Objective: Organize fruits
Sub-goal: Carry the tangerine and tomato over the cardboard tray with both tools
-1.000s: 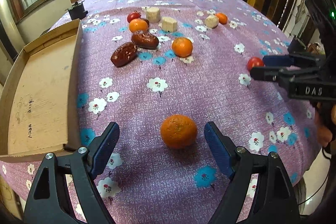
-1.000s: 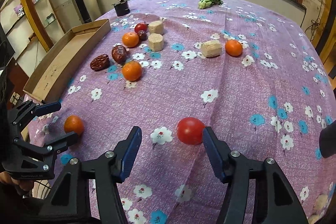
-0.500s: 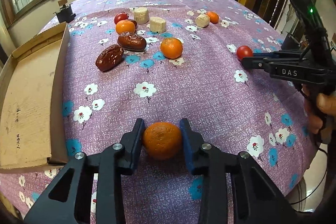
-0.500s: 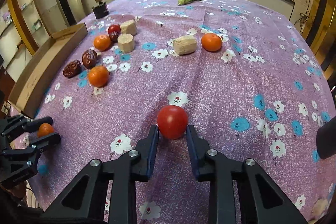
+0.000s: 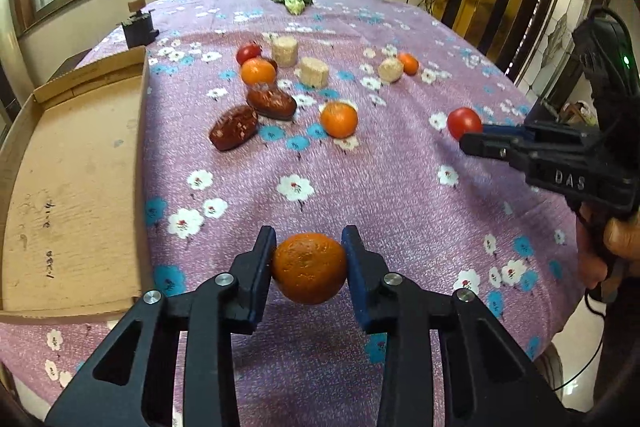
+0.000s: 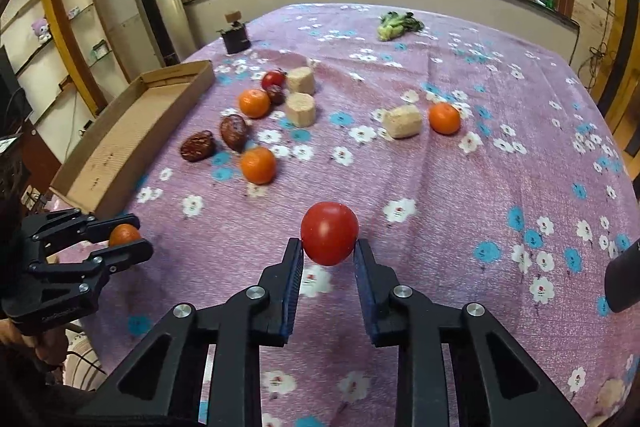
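Observation:
My left gripper (image 5: 309, 251) is shut on an orange mandarin (image 5: 309, 268) and holds it above the purple flowered cloth, just right of the cardboard tray (image 5: 68, 183). My right gripper (image 6: 328, 255) is shut on a red tomato (image 6: 329, 238), lifted over the cloth at the near middle. The right gripper (image 5: 466, 135) with the tomato (image 5: 463, 121) also shows in the left wrist view; the left gripper (image 6: 138, 237) with the mandarin (image 6: 124, 234) shows at the left of the right wrist view.
On the cloth lie more mandarins (image 6: 258, 165) (image 6: 254, 103) (image 6: 444, 118), two dark red dates (image 6: 197, 145) (image 6: 234, 131), a second tomato (image 6: 273, 79), three beige blocks (image 6: 301, 109), a green vegetable (image 6: 396, 23) and a small black device (image 6: 236, 37).
Both grippers closed around their fruit, the left on the mandarin, the right on the tomato, and have lifted them off the cloth.

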Tool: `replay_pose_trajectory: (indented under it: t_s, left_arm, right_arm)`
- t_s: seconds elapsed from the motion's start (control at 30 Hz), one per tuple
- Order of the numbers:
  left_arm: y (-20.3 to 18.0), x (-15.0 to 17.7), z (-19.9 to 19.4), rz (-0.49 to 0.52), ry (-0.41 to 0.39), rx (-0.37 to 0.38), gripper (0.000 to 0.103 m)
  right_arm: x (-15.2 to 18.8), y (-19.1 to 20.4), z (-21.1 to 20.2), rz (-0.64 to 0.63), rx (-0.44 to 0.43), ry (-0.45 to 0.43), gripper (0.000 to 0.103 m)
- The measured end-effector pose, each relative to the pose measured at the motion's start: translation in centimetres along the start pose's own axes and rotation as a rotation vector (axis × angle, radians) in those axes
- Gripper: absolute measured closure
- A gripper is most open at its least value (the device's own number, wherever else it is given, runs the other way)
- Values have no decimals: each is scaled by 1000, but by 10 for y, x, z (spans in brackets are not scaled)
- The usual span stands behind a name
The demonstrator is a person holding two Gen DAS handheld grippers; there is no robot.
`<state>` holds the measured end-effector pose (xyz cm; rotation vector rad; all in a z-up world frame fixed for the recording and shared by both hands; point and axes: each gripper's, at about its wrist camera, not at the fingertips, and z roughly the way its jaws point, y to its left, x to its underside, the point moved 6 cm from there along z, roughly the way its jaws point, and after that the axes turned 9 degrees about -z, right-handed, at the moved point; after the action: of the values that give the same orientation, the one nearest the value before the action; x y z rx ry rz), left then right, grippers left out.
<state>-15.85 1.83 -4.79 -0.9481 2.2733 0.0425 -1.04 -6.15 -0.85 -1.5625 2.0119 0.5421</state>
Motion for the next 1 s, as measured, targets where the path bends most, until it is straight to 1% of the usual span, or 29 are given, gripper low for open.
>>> replay_pose_trajectory:
  t_s: [0.27,0.6,0.8,1.0]
  left_arm:
    - [16,-14,-27,-31,-62,-2,71]
    - [57,-28,-49,-91,-124,-73,71]
    - [86,-30,-53,-139,-138,-108,71]
    - [104,-33,-57,-168,-153,-126,71]
  right_arm:
    - [-13,41,-10,-51,-81,-27,77]
    - [-31,84,-10,-113,-163,-44,77]
    - [-44,110,-5,-154,-204,-42,77]
    - [-54,131,3,-185,-236,-35,77]
